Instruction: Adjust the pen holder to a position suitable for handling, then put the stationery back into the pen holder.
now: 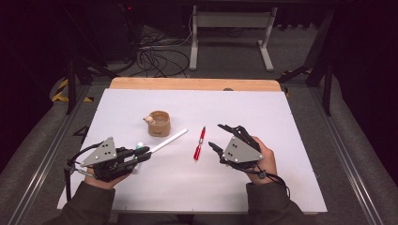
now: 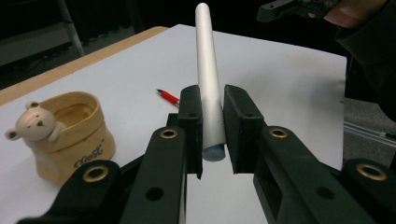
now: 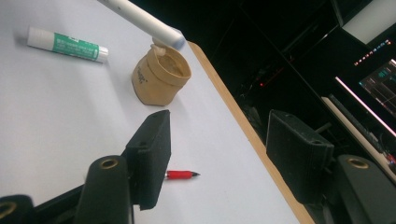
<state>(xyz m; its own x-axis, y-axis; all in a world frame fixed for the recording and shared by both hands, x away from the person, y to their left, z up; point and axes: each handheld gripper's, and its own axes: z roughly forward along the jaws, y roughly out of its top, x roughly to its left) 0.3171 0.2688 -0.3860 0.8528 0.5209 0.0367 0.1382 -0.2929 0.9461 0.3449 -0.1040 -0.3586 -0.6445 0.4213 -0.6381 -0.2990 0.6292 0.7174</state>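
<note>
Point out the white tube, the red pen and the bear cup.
white tube point(image 2: 208, 79), left gripper view, mid-shaft.
red pen point(image 1: 199, 145), high view, middle of barrel.
bear cup point(image 1: 159, 123), high view, front wall.

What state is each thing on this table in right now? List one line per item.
White pen: clamped in the left claw, lifted off the table.
Red pen: lying flat, untouched.
Bear cup: upright, nothing inside.
Glue stick: lying flat, capped.
Right claw: open, holding nothing.
</note>
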